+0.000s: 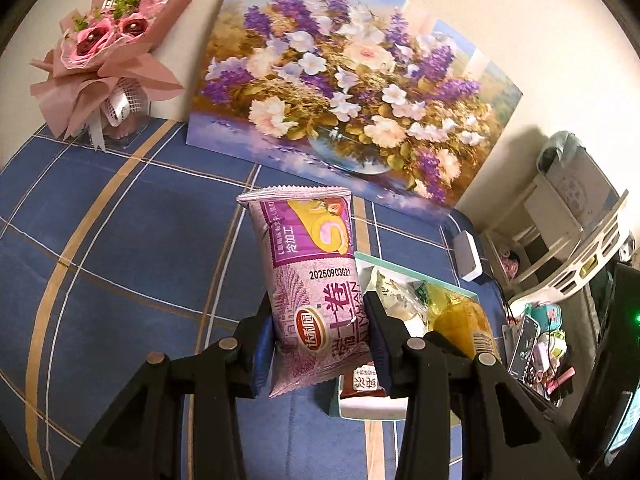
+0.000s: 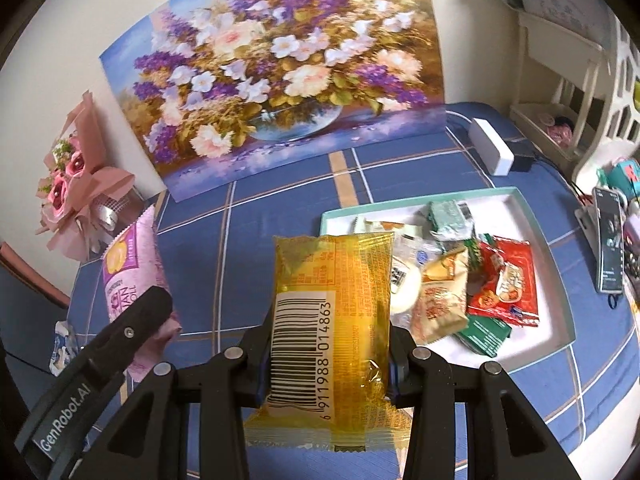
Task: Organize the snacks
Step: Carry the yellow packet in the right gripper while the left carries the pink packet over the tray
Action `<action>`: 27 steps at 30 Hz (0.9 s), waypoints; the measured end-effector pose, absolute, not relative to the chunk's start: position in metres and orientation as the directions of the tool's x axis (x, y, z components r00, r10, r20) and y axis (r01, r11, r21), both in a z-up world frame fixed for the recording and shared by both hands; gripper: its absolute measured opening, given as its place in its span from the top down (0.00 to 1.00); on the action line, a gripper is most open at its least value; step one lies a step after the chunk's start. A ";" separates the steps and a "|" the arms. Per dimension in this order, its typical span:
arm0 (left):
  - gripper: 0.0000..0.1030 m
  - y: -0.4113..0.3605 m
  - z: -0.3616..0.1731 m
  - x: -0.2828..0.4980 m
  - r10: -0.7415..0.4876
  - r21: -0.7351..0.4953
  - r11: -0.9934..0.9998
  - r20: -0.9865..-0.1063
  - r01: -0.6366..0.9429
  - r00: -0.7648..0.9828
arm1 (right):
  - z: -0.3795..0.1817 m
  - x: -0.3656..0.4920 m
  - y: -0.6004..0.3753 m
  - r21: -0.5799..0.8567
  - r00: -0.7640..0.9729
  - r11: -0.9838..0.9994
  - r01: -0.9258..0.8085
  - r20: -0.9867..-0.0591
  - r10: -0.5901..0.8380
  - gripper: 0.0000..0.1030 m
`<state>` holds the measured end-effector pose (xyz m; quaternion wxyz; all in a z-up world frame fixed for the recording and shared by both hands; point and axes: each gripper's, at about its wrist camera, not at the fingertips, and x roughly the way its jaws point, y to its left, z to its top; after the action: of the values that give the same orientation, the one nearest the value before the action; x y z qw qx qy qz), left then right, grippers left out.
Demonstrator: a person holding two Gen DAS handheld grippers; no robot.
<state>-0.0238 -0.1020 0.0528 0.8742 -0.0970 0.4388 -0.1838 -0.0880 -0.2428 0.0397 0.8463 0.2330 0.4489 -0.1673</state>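
While both hands are hanging over the bench [image 2: 280, 216] covered in blue cloth with white and tan checks, each black two-finger gripper is carrying a snack. The left gripper [image 1: 320, 344] is clamping a pink-and-purple plastic cake-roll packet [image 1: 310, 280] by its lower half, its jaws pressed narrowly against the two sides, so the packet is standing nearly upright above the cloth, crimped top edge pointing toward the wall. The right gripper [image 2: 326, 360] is pinching a translucent yellow plastic snack packet [image 2: 332, 320], barcode side facing up, its jaws likewise drawn in tight on the wrapper's edges.

Just to the right of the yellow packet, a shallow white tray with a pale green rim [image 2: 532, 216] is lying flat on the cloth, holding a loose heap of small wrapped snacks: a red packet [image 2: 506, 284], a beige one [image 2: 438, 304], dark green ones [image 2: 484, 334] and a grey-green one [image 2: 450, 214]. In the right wrist view the pink packet is showing off to the left, apart from the tray.

Behind everything, a large flower painting [image 1: 344, 80] is leaning against the wall, with a pink paper-wrapped bouquet [image 1: 104, 48] standing beside it.
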 end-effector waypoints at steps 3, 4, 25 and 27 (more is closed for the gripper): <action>0.58 -0.107 0.052 -0.025 -0.405 -0.322 0.914 -0.735 0.245 0.544 | 0.037 -0.092 -0.252 0.249 0.533 0.822 0.512 -0.843 -0.076 0.57; 0.58 -0.110 0.051 -0.026 -0.406 -0.321 0.914 -0.735 0.249 0.543 | 0.035 -0.092 -0.255 0.249 0.530 0.819 0.517 -0.845 -0.078 0.57; 0.57 -0.196 0.019 -0.045 -0.455 -0.282 0.863 -0.794 0.419 0.402 | 0.002 -0.141 -0.347 0.247 0.439 0.662 0.708 -0.888 -0.139 0.57; 0.57 -0.205 0.013 -0.047 -0.453 -0.277 0.858 -0.805 0.432 0.382 | -0.002 -0.146 -0.354 0.253 0.436 0.649 0.717 -0.890 -0.134 0.57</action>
<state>-0.0468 -0.2046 0.0127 0.8313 -0.0105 0.4878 -0.2663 -0.1457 -0.3543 -0.0022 0.7848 0.3193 0.4568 -0.2713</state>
